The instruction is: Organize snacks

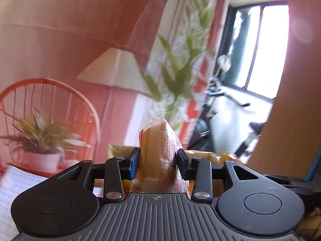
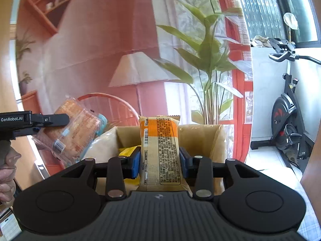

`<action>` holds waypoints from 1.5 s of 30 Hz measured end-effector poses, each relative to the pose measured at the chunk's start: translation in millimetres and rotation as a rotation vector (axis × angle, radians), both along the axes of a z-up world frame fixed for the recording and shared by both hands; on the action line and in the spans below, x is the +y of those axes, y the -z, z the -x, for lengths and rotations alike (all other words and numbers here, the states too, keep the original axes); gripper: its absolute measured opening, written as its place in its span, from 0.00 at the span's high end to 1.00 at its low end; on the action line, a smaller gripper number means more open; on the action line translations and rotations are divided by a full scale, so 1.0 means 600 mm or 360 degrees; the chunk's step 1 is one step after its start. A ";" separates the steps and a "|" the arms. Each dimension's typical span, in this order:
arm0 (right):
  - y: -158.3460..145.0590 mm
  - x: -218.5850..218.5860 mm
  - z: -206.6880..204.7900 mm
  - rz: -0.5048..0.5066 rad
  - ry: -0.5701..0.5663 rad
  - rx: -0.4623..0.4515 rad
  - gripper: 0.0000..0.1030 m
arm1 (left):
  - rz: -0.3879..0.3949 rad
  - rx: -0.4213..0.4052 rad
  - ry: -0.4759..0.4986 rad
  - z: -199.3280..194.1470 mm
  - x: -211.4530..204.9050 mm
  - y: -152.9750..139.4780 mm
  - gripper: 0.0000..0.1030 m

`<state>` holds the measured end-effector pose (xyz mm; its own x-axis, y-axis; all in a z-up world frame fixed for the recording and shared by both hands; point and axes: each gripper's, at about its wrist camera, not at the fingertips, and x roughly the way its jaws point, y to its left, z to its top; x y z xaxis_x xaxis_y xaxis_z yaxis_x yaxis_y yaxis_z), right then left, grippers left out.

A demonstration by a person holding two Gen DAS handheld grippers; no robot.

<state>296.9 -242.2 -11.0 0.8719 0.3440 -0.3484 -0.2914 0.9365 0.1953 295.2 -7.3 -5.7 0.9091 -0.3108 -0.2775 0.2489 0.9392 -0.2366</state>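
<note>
My left gripper (image 1: 158, 161) is shut on a clear-wrapped orange snack pack (image 1: 162, 152), held upright and edge-on between its pads. That same left gripper (image 2: 66, 120) shows at the left of the right wrist view, with the orange snack pack (image 2: 76, 128) hanging tilted from it and a hand (image 2: 8, 170) on its handle. My right gripper (image 2: 159, 160) is shut on a cream and orange snack bar (image 2: 161, 150), standing upright with its printed label facing the camera. Behind and below it stands an open cardboard box (image 2: 202, 136) with a yellow packet (image 2: 128, 151) inside.
A pink backdrop printed with a floor lamp (image 2: 138, 70), a tall plant (image 2: 208, 60) and a potted plant (image 1: 42, 140) hangs behind. An exercise bike (image 2: 289, 124) stands at the right by the window. Papers (image 1: 18, 182) lie at the lower left.
</note>
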 end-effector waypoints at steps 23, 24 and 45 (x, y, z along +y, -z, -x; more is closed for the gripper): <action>0.053 0.019 -0.137 0.0126 0.0245 0.0296 0.61 | -0.0457 0.0353 -0.0075 -0.141 -0.062 0.066 0.56; 0.055 0.019 -0.140 0.0123 0.0251 0.0304 0.60 | -0.0478 0.0364 -0.0070 -0.145 -0.063 0.068 0.55; 0.012 0.040 -0.087 0.0185 0.0183 0.0148 0.44 | -0.0267 0.0160 0.0043 -0.088 -0.036 -0.011 0.16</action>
<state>349.1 -218.2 -18.0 0.8653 0.1968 -0.4611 -0.1669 0.9803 0.1053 348.0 -28.7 0.9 0.8660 -0.2765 -0.4166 0.2576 0.9608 -0.1020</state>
